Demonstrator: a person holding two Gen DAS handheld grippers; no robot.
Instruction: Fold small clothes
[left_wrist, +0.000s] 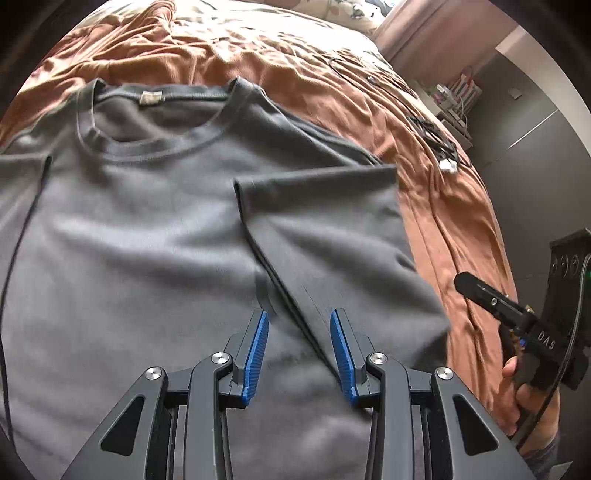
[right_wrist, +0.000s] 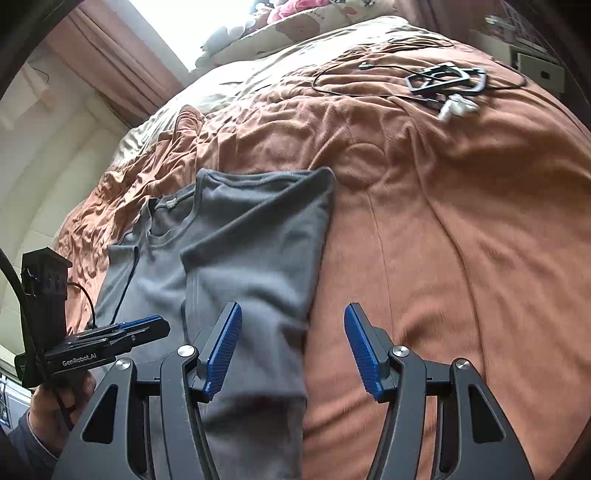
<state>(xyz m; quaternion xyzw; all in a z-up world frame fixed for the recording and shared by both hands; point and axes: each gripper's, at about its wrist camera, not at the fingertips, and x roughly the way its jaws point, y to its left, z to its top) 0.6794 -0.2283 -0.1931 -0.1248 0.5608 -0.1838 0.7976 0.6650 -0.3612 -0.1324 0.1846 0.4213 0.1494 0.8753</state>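
Grey T-shirt (left_wrist: 147, 229): spread on the rust bedspread (right_wrist: 443, 221), long axis running toward frame top, one side folded inward. Left gripper (left_wrist: 299, 354) above its lower middle, right gripper (right_wrist: 291, 354) at its folded edge; both parted, nothing gripped.

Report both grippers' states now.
Left gripper: open, holding nothing, above the grey T-shirt.
Right gripper: open, holding nothing.
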